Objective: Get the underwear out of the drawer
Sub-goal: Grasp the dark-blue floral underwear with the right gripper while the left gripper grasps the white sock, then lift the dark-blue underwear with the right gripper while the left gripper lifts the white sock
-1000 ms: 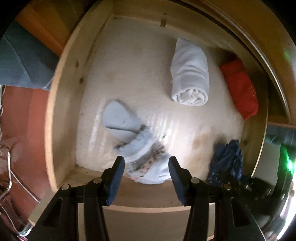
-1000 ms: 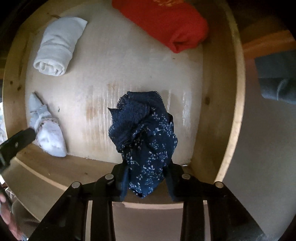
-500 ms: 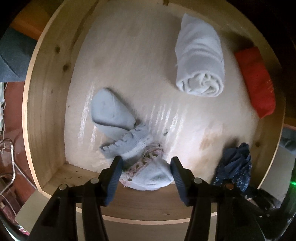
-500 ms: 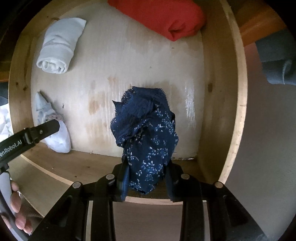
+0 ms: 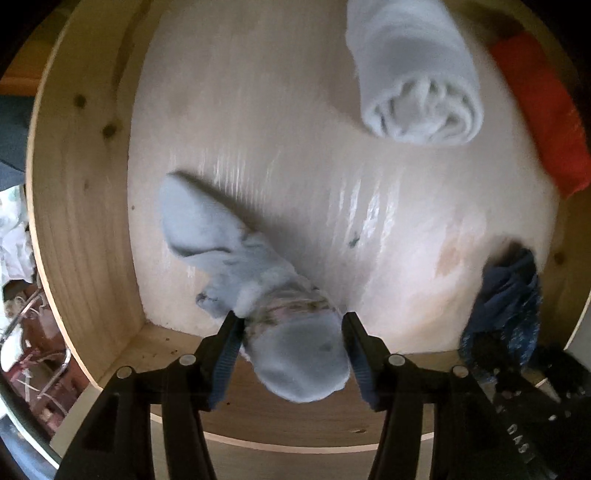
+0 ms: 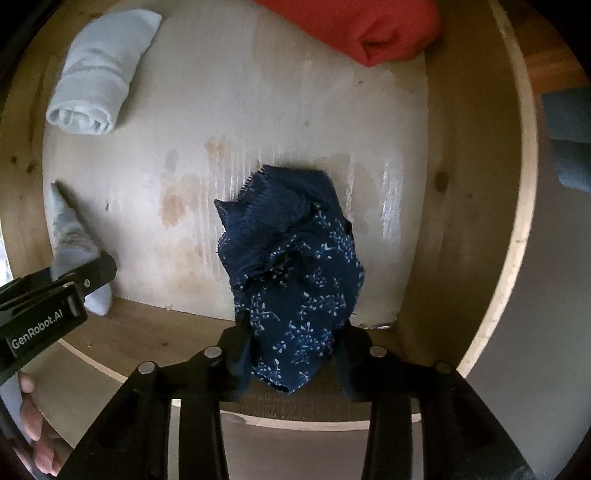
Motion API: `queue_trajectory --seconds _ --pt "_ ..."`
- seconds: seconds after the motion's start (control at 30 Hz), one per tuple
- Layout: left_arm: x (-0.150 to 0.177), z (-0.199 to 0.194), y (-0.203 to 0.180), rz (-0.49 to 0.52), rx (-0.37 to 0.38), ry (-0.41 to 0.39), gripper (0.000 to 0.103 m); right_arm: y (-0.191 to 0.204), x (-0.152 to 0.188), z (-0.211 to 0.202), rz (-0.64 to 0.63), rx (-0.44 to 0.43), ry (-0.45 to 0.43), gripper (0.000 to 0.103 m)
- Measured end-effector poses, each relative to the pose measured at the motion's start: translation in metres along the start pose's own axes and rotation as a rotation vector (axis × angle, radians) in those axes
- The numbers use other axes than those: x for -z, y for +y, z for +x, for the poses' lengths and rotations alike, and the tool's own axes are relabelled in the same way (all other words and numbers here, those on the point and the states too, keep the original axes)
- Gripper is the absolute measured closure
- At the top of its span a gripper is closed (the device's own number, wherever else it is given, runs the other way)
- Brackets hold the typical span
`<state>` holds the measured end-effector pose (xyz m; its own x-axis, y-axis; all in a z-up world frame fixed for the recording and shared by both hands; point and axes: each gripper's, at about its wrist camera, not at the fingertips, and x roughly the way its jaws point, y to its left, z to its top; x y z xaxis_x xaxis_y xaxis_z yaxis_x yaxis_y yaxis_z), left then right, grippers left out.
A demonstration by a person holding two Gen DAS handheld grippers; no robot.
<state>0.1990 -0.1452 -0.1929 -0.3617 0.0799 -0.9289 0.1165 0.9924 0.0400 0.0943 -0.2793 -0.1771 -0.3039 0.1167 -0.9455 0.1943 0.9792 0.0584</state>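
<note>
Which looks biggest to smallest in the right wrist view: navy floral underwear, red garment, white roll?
1. navy floral underwear, though it hangs nearest the camera in the right hand-held gripper, so it is inflated.
2-3. red garment and white roll: similar; red is cropped, so unranked.

both wrist views look closely down into one shared drawer (image 5: 74, 206).

Light: soft, diffuse, moderately bright on drawer (image 5: 77, 206) floor; streaky white glare at floor centre in both views. Shadows: dark, soft-edged patch behind pale blue underwear (image 5: 236, 258) and behind navy underwear (image 6: 295, 266). Blur: left wrist view smeared throughout, white roll (image 5: 413, 74) soft; right wrist view sharper. Distortion: strong fisheye, drawer walls bowed, black vignette outside drawer at corners.
</note>
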Motion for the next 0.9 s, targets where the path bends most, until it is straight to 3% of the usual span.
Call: queue_trajectory --seconds 0.2,0.3,0.4,0.7,0.9 --pt "-0.007 0.005 -0.011 0.037 -0.010 -0.001 0.048 0.009 -0.009 0.003 -0.013 0.014 0.004 0.065" --pt "0.001 -0.004 0.007 0.031 -0.021 -0.046 0.065 0.011 -0.005 0.005 -0.026 0.019 -0.008 0.067" --pt "0.005 -0.008 0.013 0.032 0.000 -0.074 0.072 0.010 -0.001 -0.001 -0.020 0.004 -0.024 0.074" --pt "0.019 -0.020 0.029 0.048 0.089 -0.135 0.079 0.014 0.013 -0.016 -0.008 -0.043 -0.137 0.079" --pt "0.039 -0.035 0.040 0.116 0.093 -0.212 0.079 0.023 0.031 -0.031 -0.044 -0.084 -0.224 0.079"
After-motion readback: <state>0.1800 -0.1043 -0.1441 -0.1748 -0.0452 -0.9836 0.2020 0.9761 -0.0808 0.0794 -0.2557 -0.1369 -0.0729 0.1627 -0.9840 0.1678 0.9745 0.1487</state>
